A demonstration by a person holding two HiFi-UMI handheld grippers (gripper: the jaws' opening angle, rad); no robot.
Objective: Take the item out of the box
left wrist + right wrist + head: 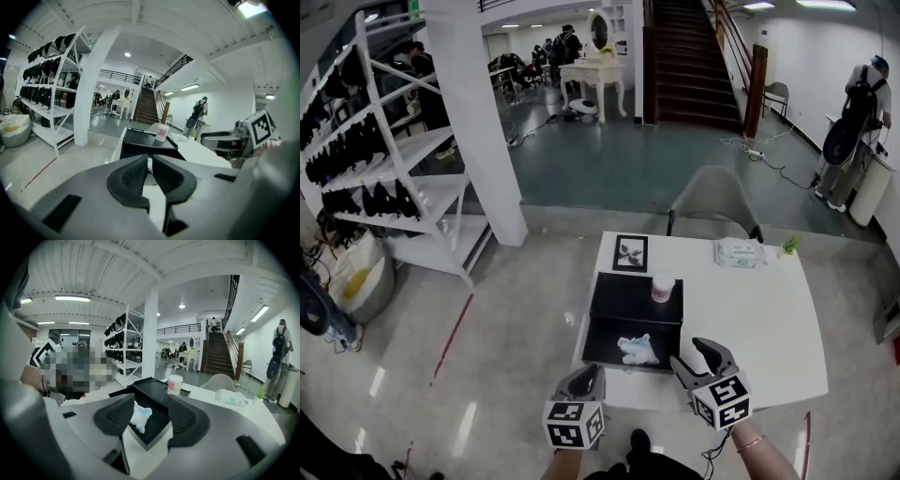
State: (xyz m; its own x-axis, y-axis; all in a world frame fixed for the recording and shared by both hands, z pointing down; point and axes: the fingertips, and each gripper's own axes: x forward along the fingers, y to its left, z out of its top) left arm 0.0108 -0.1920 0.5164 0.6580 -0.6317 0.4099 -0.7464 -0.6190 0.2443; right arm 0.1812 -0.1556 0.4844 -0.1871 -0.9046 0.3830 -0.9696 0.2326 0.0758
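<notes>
On my feed the white packet [637,350] is lying in the open black box [605,339] on the white table [750,319] — nothing's touching it. My right gripper [687,352] hangs just beside the box's near corner, jaws spread wide, empty. Left gripper [590,371] is by the table's front-left corner — jaws pinched together on nothing. A pink cup [663,287] sits on the box's far half.
</notes>
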